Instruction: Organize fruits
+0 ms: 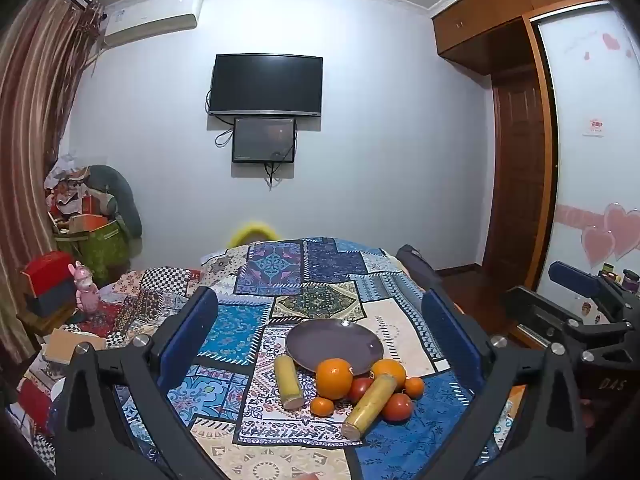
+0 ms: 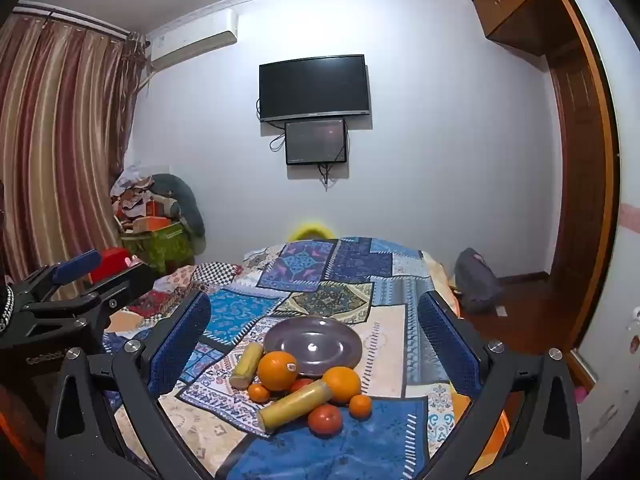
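An empty purple plate [image 1: 335, 345] [image 2: 313, 345] rests on a patchwork cloth. In front of it lies a heap of fruit: two big oranges [image 1: 334, 378] [image 2: 277, 371], small tangerines [image 1: 321, 406] [image 2: 360, 405], red tomatoes [image 1: 397, 406] [image 2: 325, 420] and two yellow-green cane pieces [image 1: 289, 381] [image 2: 294, 402]. My left gripper [image 1: 320, 336] hangs open above the near side of the heap, nothing between its blue pads. My right gripper [image 2: 314, 336] is likewise open and holds nothing. Each gripper shows at the edge of the other's view.
The patchwork cloth [image 1: 304, 276] covers a bed that runs back toward the wall. Boxes and a pink toy [image 1: 86, 292] crowd the left side. A dark bag [image 2: 478, 280] sits on the wooden floor at the right, near a wardrobe.
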The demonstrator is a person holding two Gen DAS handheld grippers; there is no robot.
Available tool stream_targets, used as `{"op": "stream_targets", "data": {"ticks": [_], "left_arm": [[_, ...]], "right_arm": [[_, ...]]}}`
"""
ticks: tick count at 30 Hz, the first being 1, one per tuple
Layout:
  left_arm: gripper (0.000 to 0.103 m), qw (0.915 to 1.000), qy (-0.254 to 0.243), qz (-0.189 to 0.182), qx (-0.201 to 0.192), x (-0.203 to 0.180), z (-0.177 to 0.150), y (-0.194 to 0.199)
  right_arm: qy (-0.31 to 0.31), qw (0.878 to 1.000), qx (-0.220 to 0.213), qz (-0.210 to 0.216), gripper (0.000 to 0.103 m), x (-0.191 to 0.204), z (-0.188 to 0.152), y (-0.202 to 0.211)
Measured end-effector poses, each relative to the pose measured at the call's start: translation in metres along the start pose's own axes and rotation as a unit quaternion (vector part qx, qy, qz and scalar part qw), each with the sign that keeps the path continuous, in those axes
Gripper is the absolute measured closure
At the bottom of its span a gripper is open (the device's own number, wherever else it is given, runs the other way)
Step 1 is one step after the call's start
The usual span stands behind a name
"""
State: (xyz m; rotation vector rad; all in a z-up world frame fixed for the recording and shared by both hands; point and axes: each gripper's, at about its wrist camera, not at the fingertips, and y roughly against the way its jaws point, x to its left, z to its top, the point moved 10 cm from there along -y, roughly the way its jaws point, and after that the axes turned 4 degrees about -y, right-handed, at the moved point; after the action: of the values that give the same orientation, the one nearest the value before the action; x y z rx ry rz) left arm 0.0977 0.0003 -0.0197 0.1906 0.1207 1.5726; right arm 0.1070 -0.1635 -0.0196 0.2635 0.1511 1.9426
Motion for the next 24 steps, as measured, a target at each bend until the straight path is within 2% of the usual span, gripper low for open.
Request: {"op": "stream_targets", "data": {"ticks": [4, 5, 14, 24], "left_arm": [[0.000, 1.0000, -0.007, 0.001, -0.001, -0.003, 0.001, 0.002], [0.000, 0.9999, 0.006, -0.006, 0.011, 0.001, -0.002, -0.005], [0.000, 1.0000, 0.004, -0.004, 0.006, 0.007, 0.000, -0.006], [0.000, 1.0000, 0.000, 0.000, 0.004, -0.002, -0.003, -0.004]], "right_arm": [[0.002, 1.000, -0.001, -0.001, 0.000, 0.001, 0.000, -0.001], [0.002, 1.000, -0.001, -0.001, 0.000, 0.001, 0.000, -0.001], [-0.003, 1.000, -0.003, 0.001, 0.000, 0.002, 0.002, 0.003], [-0.011, 1.000, -0.008, 0.000, 0.000, -0.003, -0.001, 0.002]]}}
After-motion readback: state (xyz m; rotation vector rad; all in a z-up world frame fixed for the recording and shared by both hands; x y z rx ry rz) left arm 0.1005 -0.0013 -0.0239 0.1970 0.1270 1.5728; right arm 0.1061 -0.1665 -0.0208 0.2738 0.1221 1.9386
